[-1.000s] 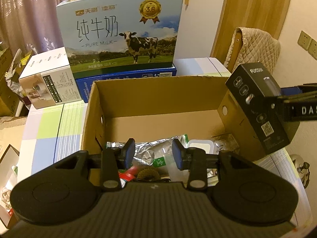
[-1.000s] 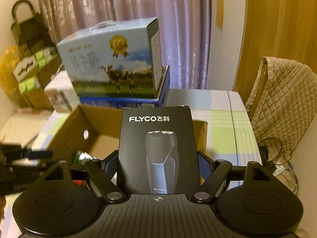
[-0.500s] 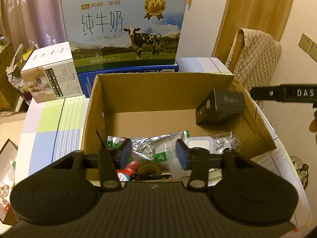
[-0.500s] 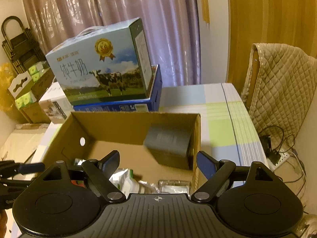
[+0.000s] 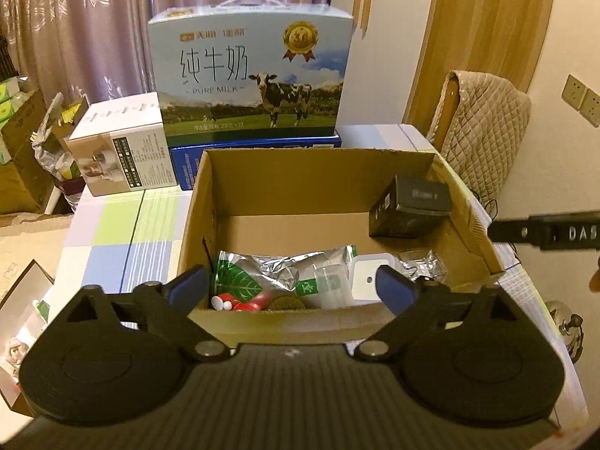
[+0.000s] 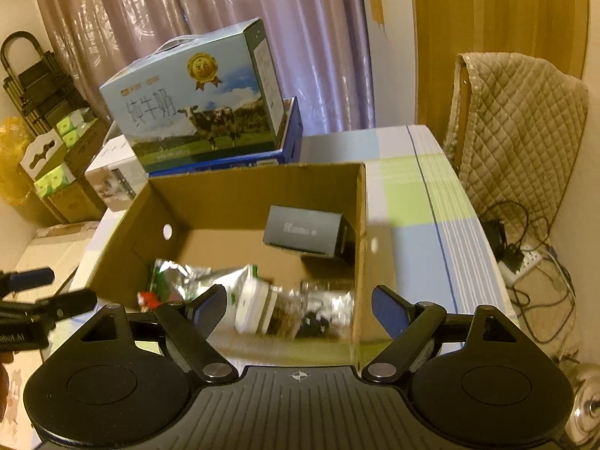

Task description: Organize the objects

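An open cardboard box [image 5: 285, 178] stands on the table; it also shows in the right wrist view [image 6: 240, 198]. A black shaver box [image 5: 412, 206] lies inside at the far right corner, also seen from the right wrist [image 6: 307, 230]. Near the front lie a silver foil bag [image 5: 277, 273], a white case [image 5: 369, 281], a clear packet [image 5: 420, 262] and small red items [image 5: 240, 303]. My left gripper [image 5: 291, 288] is open and empty over the box's near wall. My right gripper [image 6: 298, 305] is open and empty, above the box's near right corner.
A milk carton case [image 5: 251, 75] sits on a blue box [image 5: 258, 148] behind the cardboard box, with a white product box [image 5: 120, 142] to its left. A quilted chair back [image 5: 483, 120] stands at the right. Cables and a power strip [image 6: 525, 258] lie on the floor at right.
My right gripper opened and let go of the black shaver box, which dropped into the cardboard box's far right corner. My left gripper opened wider. Both grippers pulled back a little.
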